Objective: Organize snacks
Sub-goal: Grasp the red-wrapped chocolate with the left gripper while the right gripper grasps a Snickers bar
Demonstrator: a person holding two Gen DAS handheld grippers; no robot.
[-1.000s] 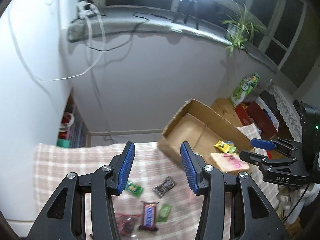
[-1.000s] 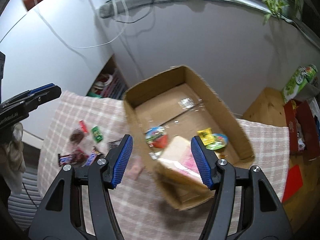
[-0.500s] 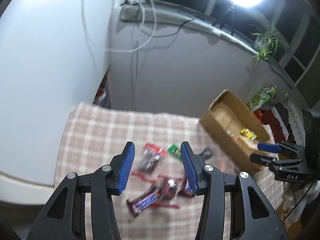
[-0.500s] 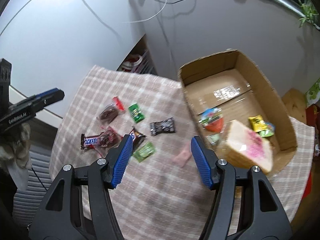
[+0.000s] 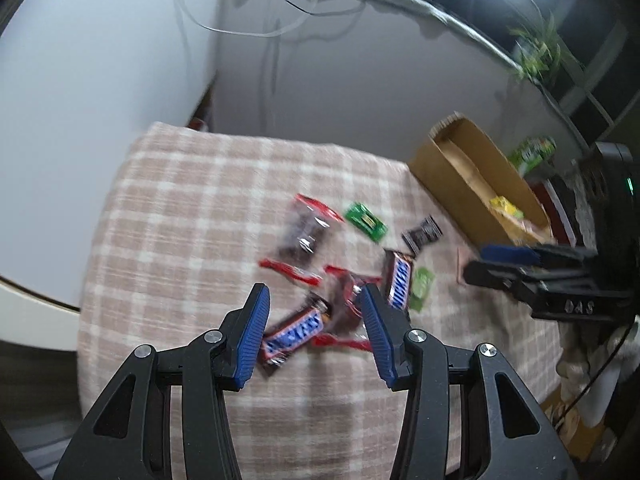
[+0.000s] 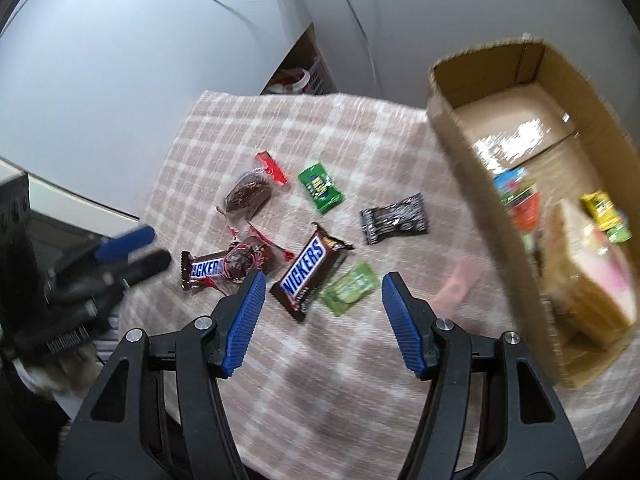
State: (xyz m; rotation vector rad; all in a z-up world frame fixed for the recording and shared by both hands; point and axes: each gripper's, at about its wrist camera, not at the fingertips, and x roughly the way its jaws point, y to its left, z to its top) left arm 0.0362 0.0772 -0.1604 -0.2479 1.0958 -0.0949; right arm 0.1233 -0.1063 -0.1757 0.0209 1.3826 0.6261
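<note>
1. Both views have swung away from the cardboard box [image 6: 472, 184] toward the loose snacks over the last second, and the candy now sits closer under each tool.
2. Covering the counter is a pink checked cloth [image 6: 312, 392], with the box at its right edge, already holding a pink-topped pack [image 6: 592, 280] and small yellow and green packets; judging by that, it is the collecting place.
3. Left tool [image 5: 316, 330] hovers with its blue pads spread and nothing between them, lined up over the nearer Snickers bar [image 5: 294, 334], probably the next pick.
4. Right tool [image 6: 322, 318] is likewise spread and empty, above the second Snickers bar [image 6: 308, 272] and a pale green packet [image 6: 350, 288].
5. Readable writing: "SNICKERS" in part on both bars; "DAS" on the right tool's body in the left view.
6. Smaller pieces lie scattered apart: a black wrapper [image 6: 394, 218], a dark green packet [image 6: 320, 187], and a clear brownie pack with a red end [image 6: 250, 196].
</note>
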